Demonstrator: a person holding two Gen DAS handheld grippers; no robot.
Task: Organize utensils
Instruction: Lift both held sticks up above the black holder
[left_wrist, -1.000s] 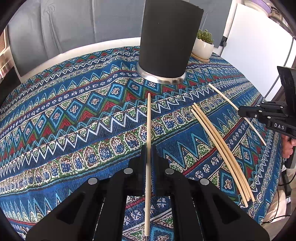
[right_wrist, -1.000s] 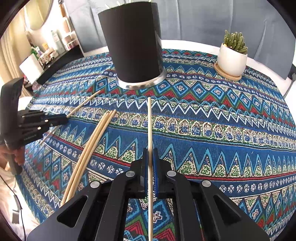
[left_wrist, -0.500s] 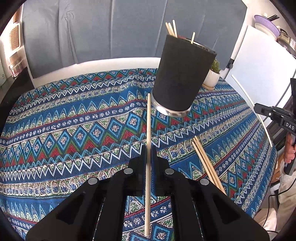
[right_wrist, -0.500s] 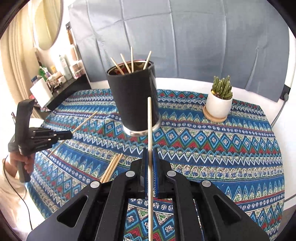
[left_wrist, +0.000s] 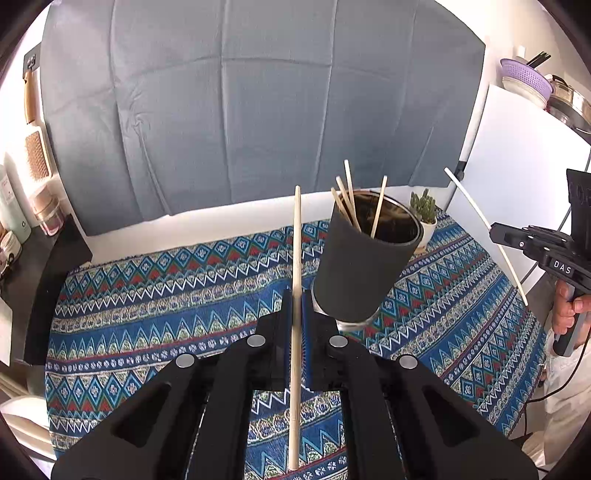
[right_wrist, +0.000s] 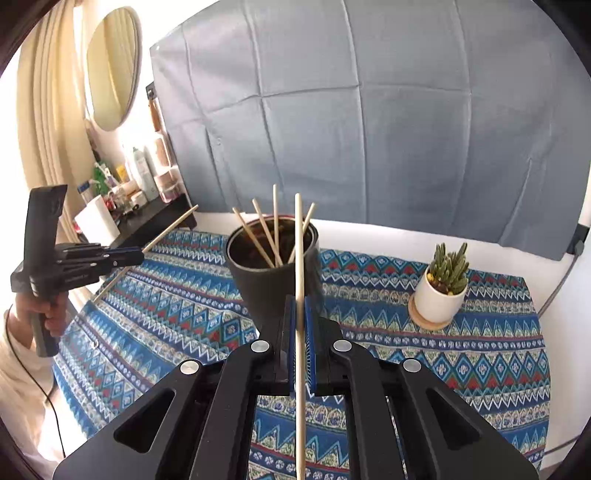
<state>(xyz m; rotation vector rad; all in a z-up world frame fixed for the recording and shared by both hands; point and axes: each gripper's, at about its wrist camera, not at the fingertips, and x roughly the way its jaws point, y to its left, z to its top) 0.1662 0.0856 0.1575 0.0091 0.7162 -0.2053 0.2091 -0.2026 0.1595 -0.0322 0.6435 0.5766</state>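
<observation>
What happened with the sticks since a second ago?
Both tools rose off the cloth, each lifting one stick: the left tool holds a chopstick, the right tool another. Nothing was let go. The black cup, its four sticks and the cactus pot stayed put.

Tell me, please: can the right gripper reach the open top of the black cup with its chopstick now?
Probably yes. The right gripper, shut on its chopstick, is raised facing the black cup; nothing stands between them, and only four chopsticks occupy the cup's mouth.
</observation>
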